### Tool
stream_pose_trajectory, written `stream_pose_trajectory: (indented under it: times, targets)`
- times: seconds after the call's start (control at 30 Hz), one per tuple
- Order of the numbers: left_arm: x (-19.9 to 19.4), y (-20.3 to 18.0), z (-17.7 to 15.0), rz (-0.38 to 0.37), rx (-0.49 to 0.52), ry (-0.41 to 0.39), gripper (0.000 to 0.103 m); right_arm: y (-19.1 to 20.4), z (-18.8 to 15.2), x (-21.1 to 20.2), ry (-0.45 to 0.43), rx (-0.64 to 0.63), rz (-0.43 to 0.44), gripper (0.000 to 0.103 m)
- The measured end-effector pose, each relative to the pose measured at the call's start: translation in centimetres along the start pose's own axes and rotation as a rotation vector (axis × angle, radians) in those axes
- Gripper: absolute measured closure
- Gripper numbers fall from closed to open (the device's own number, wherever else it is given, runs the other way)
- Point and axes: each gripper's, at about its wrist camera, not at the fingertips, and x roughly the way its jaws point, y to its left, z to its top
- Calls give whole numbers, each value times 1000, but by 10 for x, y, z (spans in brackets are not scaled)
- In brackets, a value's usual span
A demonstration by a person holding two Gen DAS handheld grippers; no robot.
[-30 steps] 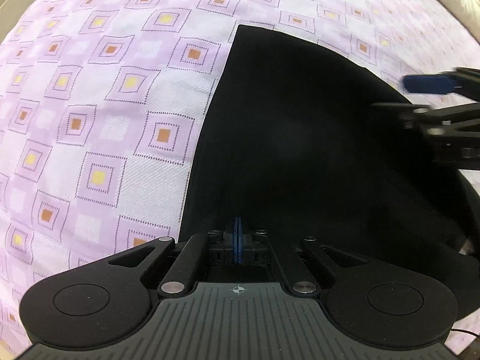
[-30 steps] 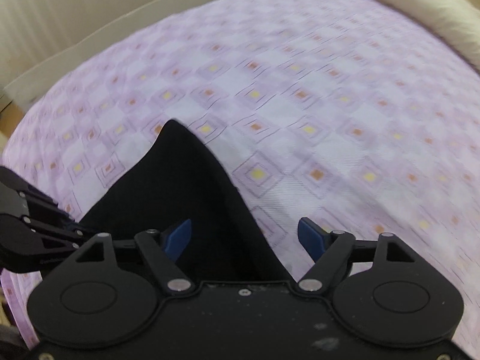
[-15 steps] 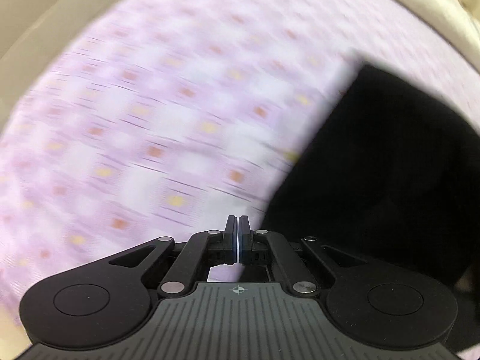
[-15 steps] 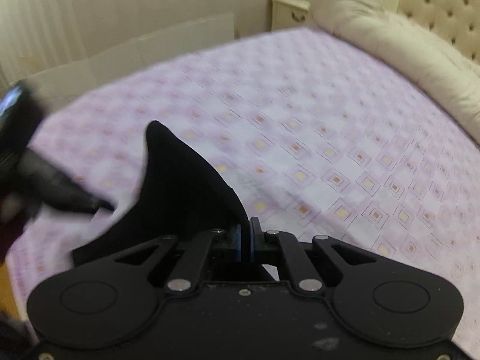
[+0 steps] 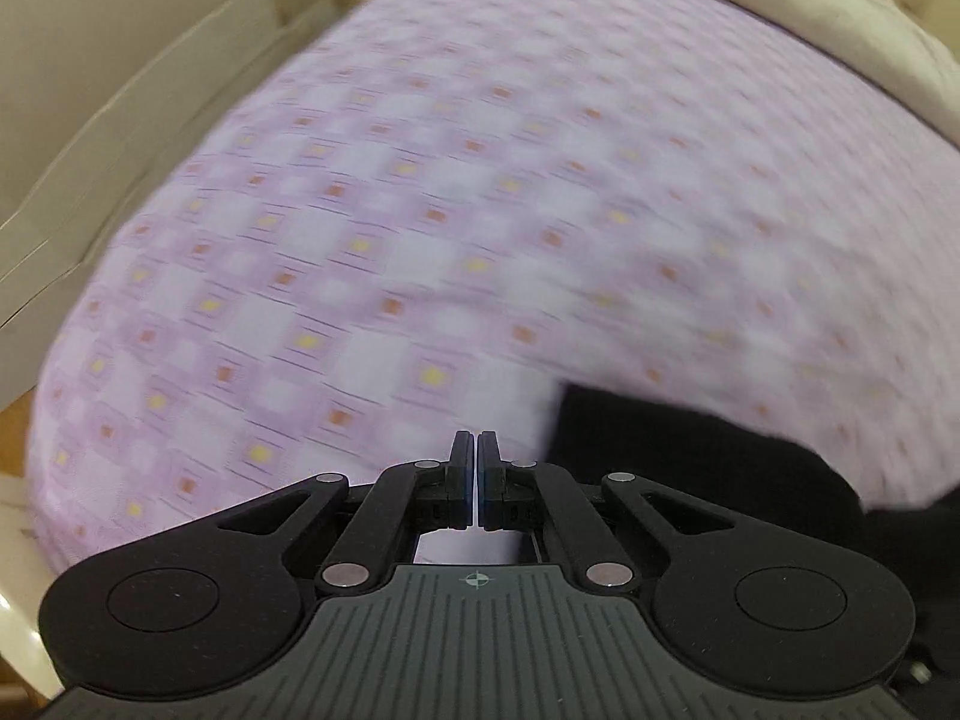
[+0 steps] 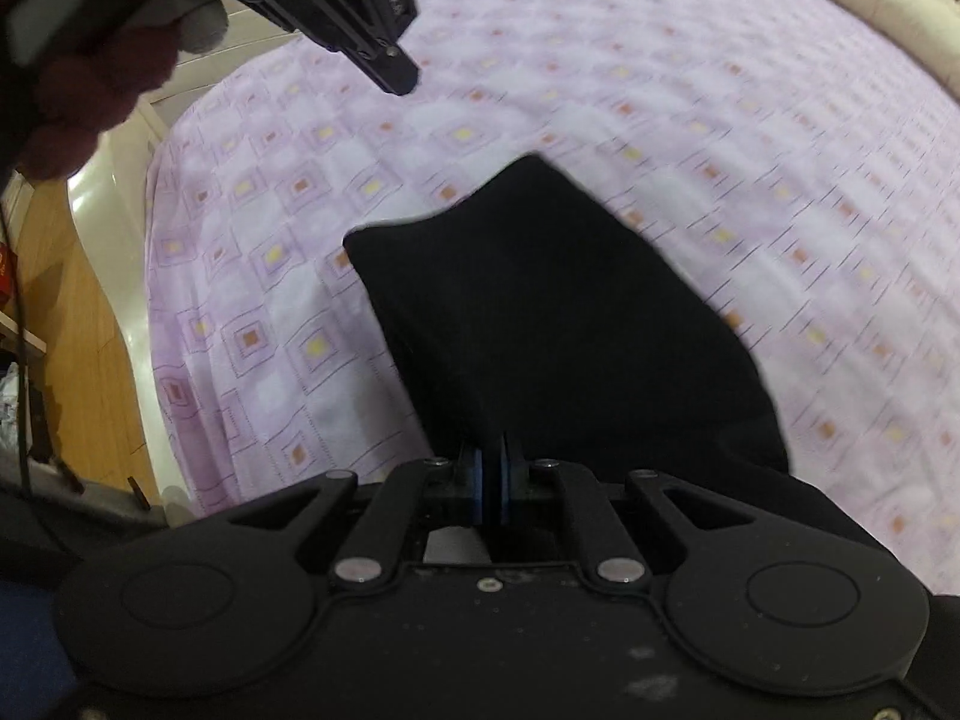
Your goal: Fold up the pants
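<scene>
The black pants [image 6: 540,312] lie folded into a compact dark shape on the purple patterned bedspread [image 6: 750,138]. In the left wrist view only their edge [image 5: 690,450] shows at the lower right. My left gripper [image 5: 478,450] is shut and empty, raised above the bedspread [image 5: 420,210], left of the pants. It also shows high in the right wrist view [image 6: 384,60], held in a hand. My right gripper [image 6: 492,468] is shut, its fingertips over the near edge of the pants; whether cloth sits between them is hidden by the dark fabric.
A cream padded bed edge [image 5: 810,18] runs along the far right. A pale bed frame [image 6: 102,222] and wooden floor [image 6: 66,312] lie at the left. A pale wall panel [image 5: 120,90] stands beyond the bed.
My left gripper let go of the pants, lifted and swung left, still shut. My right gripper closed from open and both views pulled back from the pants.
</scene>
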Motion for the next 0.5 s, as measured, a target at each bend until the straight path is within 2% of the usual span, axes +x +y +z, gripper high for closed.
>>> stream_pose_trajectory:
  times: [0.13, 0.2, 0.27, 0.33, 0.4, 0.5]
  targets:
    - [11, -41, -17, -80, 138, 31, 102, 2, -2, 12, 15, 22, -4, 92]
    - [21, -61, -27, -82, 192, 60, 102, 0, -7, 20, 18, 48, -33, 76]
    - [28, -75, -33, -102, 205, 81, 102, -5, -14, 16, 3, 96, -49, 64]
    - [28, -85, -37, -122, 211, 83, 102, -14, -25, -5, -50, 177, -50, 61]
    - [28, -98, -41, -137, 235, 90, 102, -24, -40, -33, -111, 260, -61, 54]
    - [29, -121, -48, -156, 297, 95, 102, -42, -76, -73, -171, 413, -119, 53]
